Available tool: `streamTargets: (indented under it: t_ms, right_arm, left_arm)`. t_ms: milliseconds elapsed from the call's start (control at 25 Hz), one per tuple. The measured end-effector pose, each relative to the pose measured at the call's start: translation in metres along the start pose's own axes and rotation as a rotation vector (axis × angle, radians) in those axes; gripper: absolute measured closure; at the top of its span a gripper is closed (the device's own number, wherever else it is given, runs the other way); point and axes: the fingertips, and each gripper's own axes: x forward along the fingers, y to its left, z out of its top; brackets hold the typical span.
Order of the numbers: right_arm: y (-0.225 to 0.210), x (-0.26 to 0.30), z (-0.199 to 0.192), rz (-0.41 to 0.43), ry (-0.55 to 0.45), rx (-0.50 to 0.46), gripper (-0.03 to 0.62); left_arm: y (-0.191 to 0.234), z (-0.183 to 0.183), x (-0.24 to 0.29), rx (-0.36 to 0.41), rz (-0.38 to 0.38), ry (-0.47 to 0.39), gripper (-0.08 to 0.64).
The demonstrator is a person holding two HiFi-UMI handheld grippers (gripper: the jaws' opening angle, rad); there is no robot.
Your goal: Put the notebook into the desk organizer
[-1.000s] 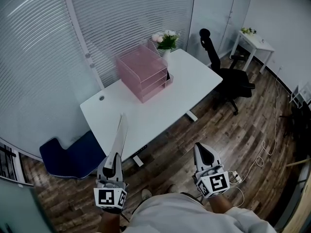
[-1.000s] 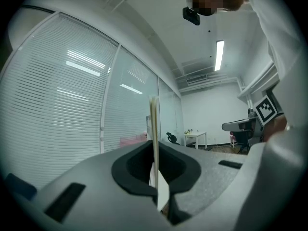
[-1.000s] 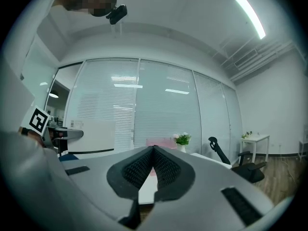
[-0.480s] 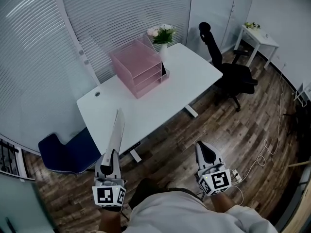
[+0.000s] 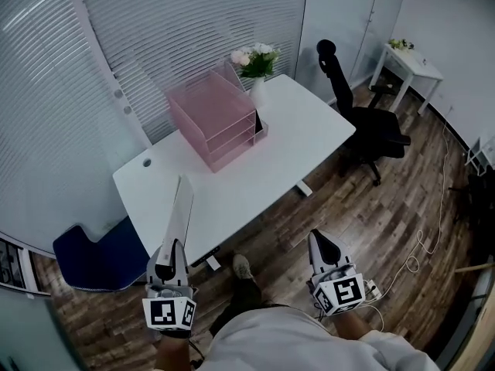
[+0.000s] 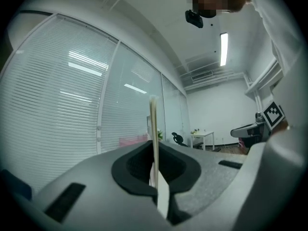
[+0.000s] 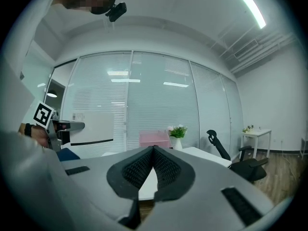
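Note:
My left gripper (image 5: 164, 266) is shut on a thin pale notebook (image 5: 178, 215), held on edge and sticking forward over the near edge of the white desk (image 5: 232, 184). In the left gripper view the notebook (image 6: 154, 129) stands as a narrow upright strip between the jaws of the left gripper (image 6: 156, 177). The pink desk organizer (image 5: 213, 118), with stacked open-front trays, stands at the back of the desk; it shows small and far off as the organizer (image 7: 154, 139). My right gripper (image 5: 321, 246) hangs over the floor, shut with nothing in it, its tips meeting as the right gripper (image 7: 154, 150).
A vase of flowers (image 5: 254, 60) stands right of the organizer. A black office chair (image 5: 363, 122) is at the desk's right end, a blue seat (image 5: 97, 253) at its left. A small white table (image 5: 410, 64) sits far right. Cables (image 5: 418, 246) lie on the wooden floor.
The desk and organizer have shifted left and come slightly nearer in the head view. Both grippers stay in the same pose, the notebook still gripped in the left.

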Motion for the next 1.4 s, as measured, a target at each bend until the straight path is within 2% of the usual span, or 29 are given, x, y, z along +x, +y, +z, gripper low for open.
streamTargets:
  t_ms: [280,640,880,1160,1400]
  right_arm:
    - [-0.028,0.087,0.018,-0.003,0.002,-0.031,0.579]
    - [-0.036,0.183,0.030,0.035,0.021,-0.052,0.580]
    - [-0.040,0.215,0.032,0.024,0.022,-0.042,0.580]
    - [-0.068,0.235,0.025,0.029,0.030,-0.036,0.580]
    - [-0.085,0.273,0.033,0.135,0.014,-0.033,0.580]
  left_arm:
    - [0.027,0.002,0.080,-0.012,-0.022,-0.007,0.546]
    - [0.057,0.009,0.153,-0.049,-0.032,-0.010,0.546]
    - [0.074,0.023,0.190,0.003,-0.043,-0.035,0.546]
    - [0.079,0.030,0.225,0.021,-0.006,-0.029,0.546]
    - [0.077,0.033,0.254,0.064,0.082,0.009,0.546]
